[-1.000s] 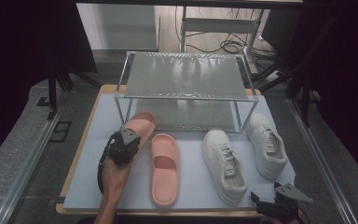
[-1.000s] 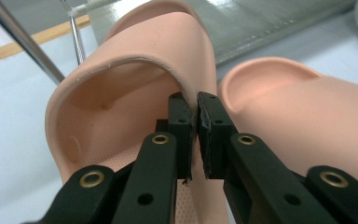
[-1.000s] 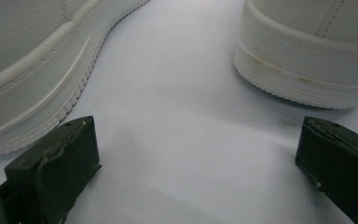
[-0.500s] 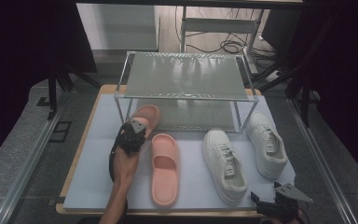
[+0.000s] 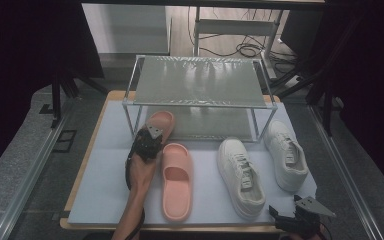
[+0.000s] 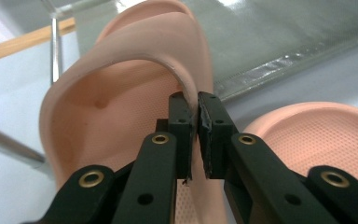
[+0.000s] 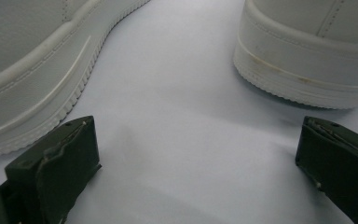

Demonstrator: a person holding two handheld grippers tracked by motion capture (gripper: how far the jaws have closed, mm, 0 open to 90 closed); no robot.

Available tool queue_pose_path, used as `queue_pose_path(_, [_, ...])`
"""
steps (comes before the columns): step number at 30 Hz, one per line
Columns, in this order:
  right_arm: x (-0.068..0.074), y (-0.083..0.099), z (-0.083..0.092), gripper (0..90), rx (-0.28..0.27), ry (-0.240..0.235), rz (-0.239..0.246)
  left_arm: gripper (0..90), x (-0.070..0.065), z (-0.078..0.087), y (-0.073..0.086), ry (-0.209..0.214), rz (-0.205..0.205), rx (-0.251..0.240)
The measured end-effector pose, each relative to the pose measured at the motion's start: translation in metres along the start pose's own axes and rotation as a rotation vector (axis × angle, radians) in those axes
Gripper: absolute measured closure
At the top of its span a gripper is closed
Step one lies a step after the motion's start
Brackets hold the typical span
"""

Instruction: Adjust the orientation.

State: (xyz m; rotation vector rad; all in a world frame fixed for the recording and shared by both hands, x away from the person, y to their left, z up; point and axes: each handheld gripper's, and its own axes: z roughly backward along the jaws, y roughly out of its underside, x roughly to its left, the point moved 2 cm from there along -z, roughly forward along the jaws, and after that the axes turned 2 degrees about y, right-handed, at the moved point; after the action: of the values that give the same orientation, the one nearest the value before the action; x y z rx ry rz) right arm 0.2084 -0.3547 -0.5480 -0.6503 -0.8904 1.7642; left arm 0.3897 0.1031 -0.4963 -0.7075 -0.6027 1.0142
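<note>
No lettering, brand marks, numbers or signs are legible on the pink slides (image 5: 176,180), white sneakers (image 5: 241,175) or metal rack (image 5: 200,82).

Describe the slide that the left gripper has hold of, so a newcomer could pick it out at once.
Start at the metal rack at the back of the white mat. By its front left leg lies a pink slide, toe under the rack. Unlike its twin nearer the person, its strap is pinched in the left gripper.
</note>
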Motion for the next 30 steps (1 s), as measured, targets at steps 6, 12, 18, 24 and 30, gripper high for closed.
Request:
queue_pose_path(6, [0.000, 0.000, 0.000, 0.0, 0.000, -0.001, -0.001, 80.4, -0.001, -0.002, -0.001, 0.036, 0.022, 0.004])
queue_pose_path(12, [0.000, 0.000, 0.000, 0.0, 0.000, -0.001, 0.001, 71.7, 0.001, 0.011, -0.001, 0.060, 0.041, -0.019])
queue_pose_path(18, [0.000, 0.000, 0.000, 0.0, 0.000, -0.001, 0.000, 68.0, 0.005, 0.028, 0.006, 0.103, 0.070, -0.044])
queue_pose_path(24, [0.000, 0.000, 0.000, 0.0, 0.001, 0.000, 0.001, 65.3, 0.013, 0.050, 0.018, 0.142, 0.107, -0.064])
queue_pose_path(30, [0.000, 0.000, 0.000, 0.0, 0.000, 0.000, 0.000, 66.0, 0.024, 0.070, 0.036, 0.121, 0.097, -0.048])
